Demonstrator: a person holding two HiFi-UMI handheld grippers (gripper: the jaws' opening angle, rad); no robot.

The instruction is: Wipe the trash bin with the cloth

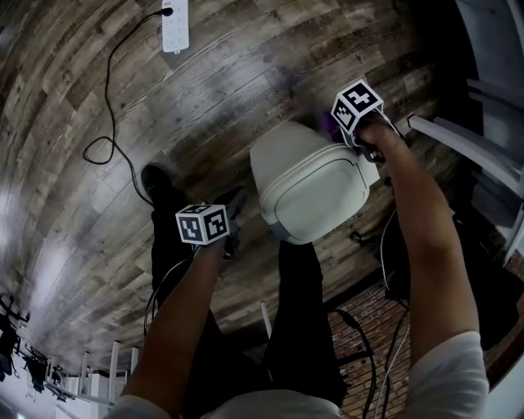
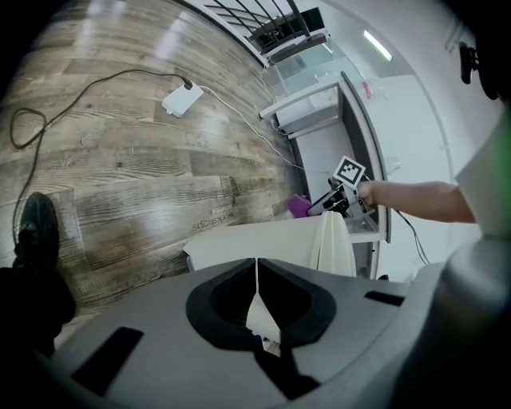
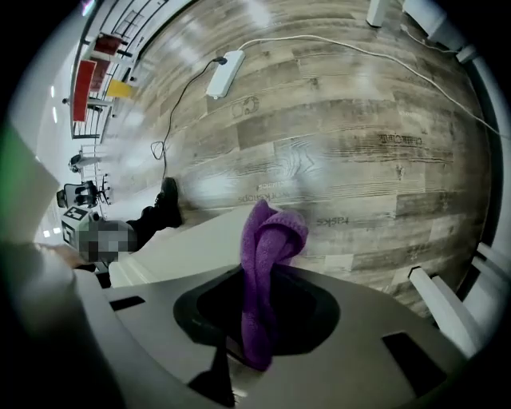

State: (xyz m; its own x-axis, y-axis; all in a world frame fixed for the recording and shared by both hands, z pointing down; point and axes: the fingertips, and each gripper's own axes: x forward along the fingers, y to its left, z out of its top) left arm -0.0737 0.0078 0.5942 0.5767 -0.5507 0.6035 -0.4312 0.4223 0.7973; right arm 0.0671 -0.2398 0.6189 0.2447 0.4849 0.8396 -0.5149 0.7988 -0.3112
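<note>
My right gripper [image 3: 254, 311] is clamped on a folded purple terry cloth [image 3: 271, 236] at the far corner of the smooth, rounded white trash bin [image 1: 315, 192]. The bin stands lid-down on the wood-plank floor [image 1: 246, 74]. My left gripper [image 2: 256, 275], jaws closed to a sliver, is beside the bin's other side.

This looks like an office workroom: a wood-plank floor [image 1: 74, 221], a white power strip [image 1: 175, 24] with its black cable [image 1: 110, 98] at eleven o'clock, white cabinets [image 2: 311, 120], and desk chairs [image 1: 34, 370] at seven o'clock.
</note>
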